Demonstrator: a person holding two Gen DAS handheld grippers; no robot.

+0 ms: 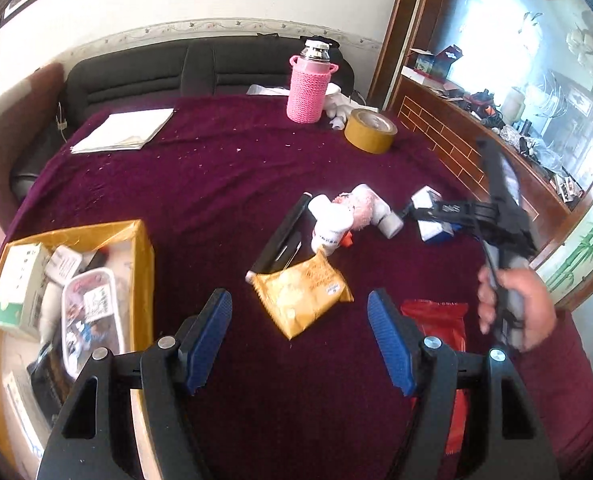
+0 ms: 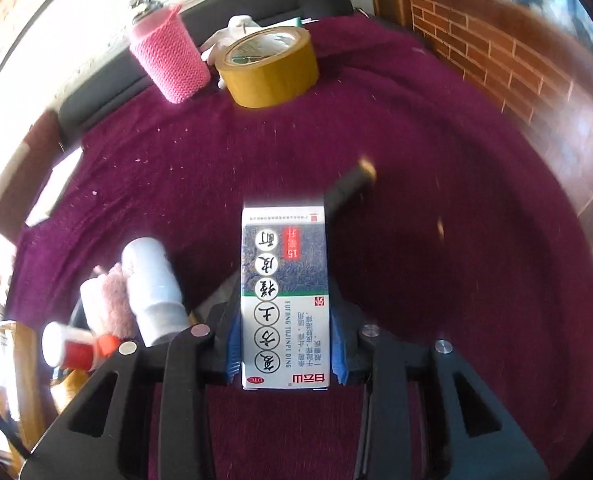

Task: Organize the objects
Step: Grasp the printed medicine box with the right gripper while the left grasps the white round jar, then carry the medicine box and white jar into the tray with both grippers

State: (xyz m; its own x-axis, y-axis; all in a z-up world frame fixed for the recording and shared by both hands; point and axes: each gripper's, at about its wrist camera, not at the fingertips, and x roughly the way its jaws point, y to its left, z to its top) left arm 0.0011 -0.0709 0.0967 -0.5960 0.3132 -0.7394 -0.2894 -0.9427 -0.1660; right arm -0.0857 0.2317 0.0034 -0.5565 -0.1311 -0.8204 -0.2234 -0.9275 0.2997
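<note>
My right gripper [image 2: 285,320] is shut on a white and blue medicine box [image 2: 285,280], its blue pads pressing both long sides; the left wrist view shows this gripper [image 1: 424,214] with the box [image 1: 430,216], held by a person's hand [image 1: 524,304]. My left gripper [image 1: 298,300] stands open above the maroon cloth, with nothing between its pads, just in front of a yellow snack packet [image 1: 300,300]. Past the packet lie a black flat item [image 1: 284,236], white bottles [image 1: 328,224] and a pink fluffy piece [image 1: 362,204]. A red packet [image 1: 440,320] lies by the right finger.
A yellow open box [image 1: 136,236] with several items in it sits at the left. At the back stand a flask in a pink knitted cover [image 1: 306,88], a brown tape roll [image 1: 370,130] and papers [image 1: 124,130]. A wooden cabinet borders the right side.
</note>
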